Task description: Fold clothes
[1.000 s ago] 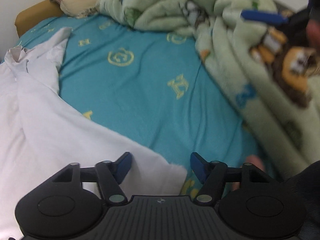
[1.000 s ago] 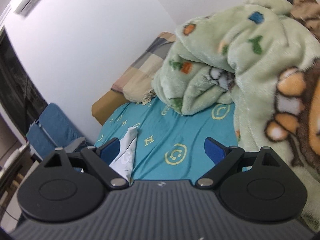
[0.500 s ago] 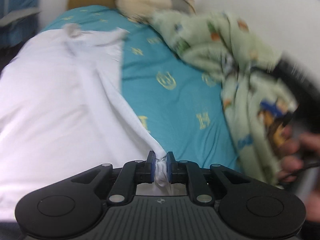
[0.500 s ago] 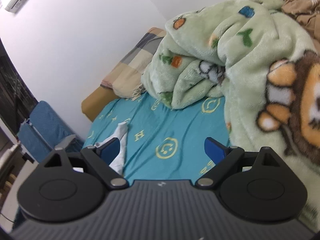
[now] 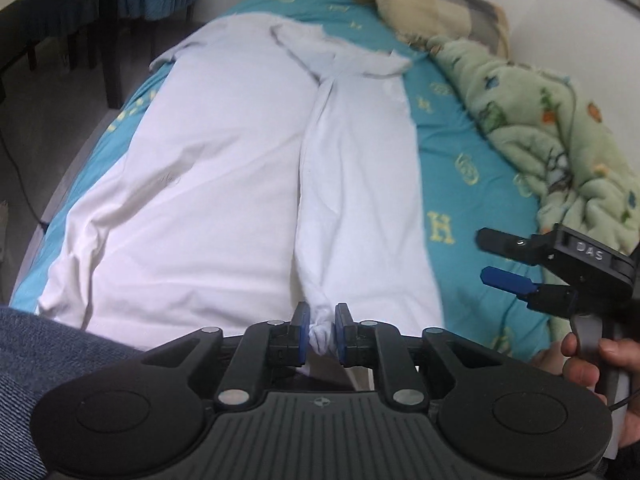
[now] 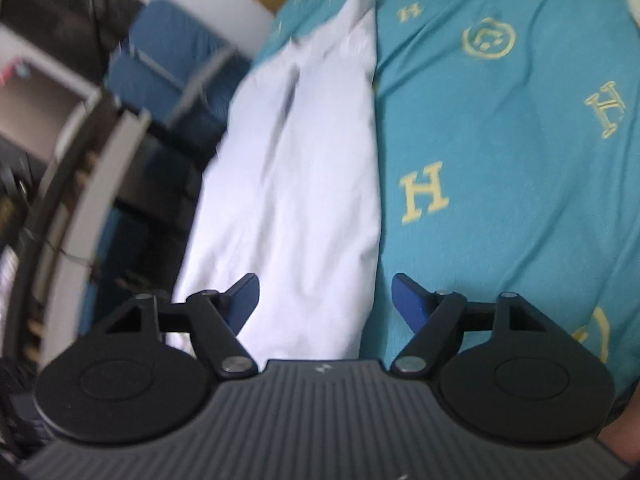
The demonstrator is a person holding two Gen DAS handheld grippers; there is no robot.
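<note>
Between the pads of the left gripper (image 5: 319, 330) sits a bunched corner of the white garment (image 5: 208, 184), pinched though the jaws are easing apart; the rest spreads ahead over the teal bedsheet (image 5: 464, 168). The right gripper (image 6: 325, 300) is closing, nothing yet between its pads, the garment's edge just ahead. Judging by this, the first side fold is underway; next, the right must pinch that edge.
</note>
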